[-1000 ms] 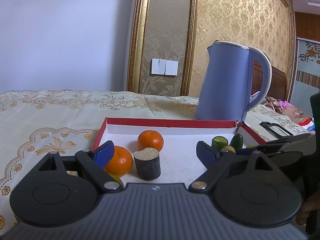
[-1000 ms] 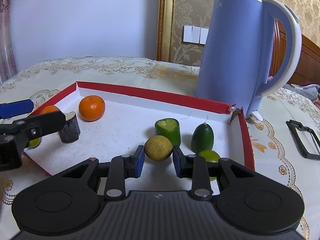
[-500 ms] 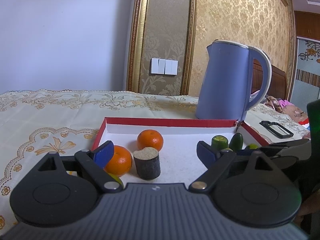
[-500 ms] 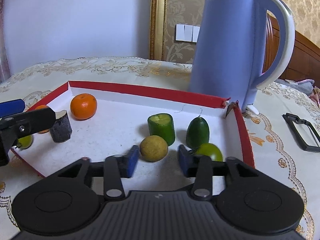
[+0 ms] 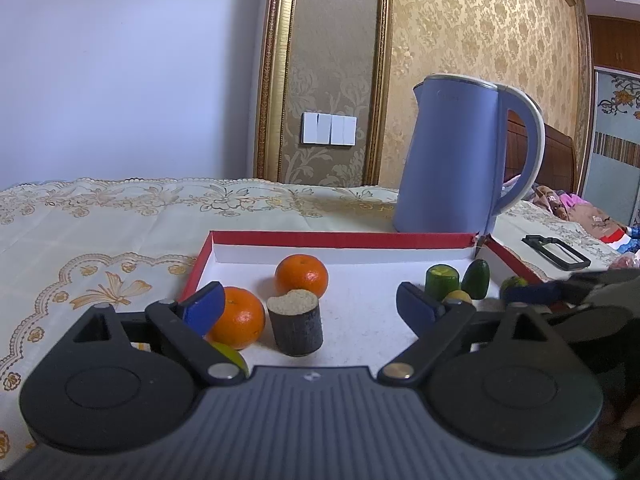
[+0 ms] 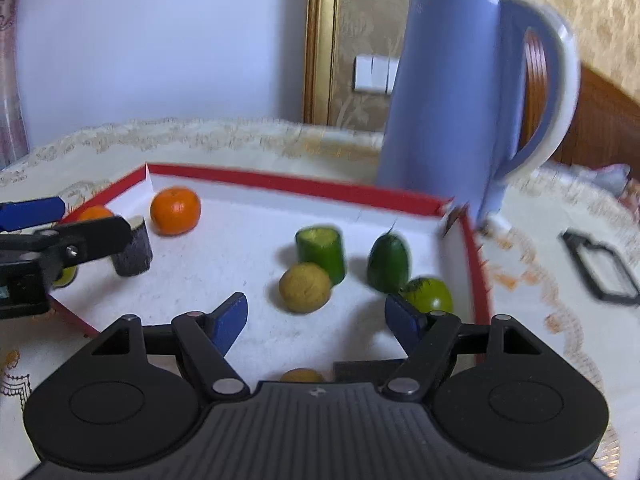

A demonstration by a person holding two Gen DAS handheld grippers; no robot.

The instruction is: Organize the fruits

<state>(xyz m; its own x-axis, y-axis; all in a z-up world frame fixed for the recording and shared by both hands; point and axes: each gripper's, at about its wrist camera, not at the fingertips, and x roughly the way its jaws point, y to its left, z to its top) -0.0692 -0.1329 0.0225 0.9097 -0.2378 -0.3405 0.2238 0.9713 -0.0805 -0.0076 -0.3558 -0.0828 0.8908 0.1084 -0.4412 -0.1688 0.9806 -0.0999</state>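
Right hand-held gripper: fingers spread wide, holding nothing, poised over the near edge of the red-rimmed tray; the view is motion-blurred.
Left hand-held gripper: fingers spread wide and empty, at the tray's near left corner; its blue left pad overlaps the near orange in the picture, and contact cannot be told.
Fruit by the near rim: a small yellow-green fruit shows partly behind the left fingers; another yellowish fruit peeks up at the right body's edge.
Left side of the tray: the near orange stands just beside a dark stub with a pale cut top; a second orange sits behind them, nearer the far rim.
Right side of the tray: a dull yellow round fruit lies just before an upright green cut cylinder; a dark green oval fruit and a bright green round one sit close to the right rim.
Beyond the tray: a blue kettle on the cloth-covered worktop, past the far right corner.
Right of the tray: a black rectangular frame lying flat.
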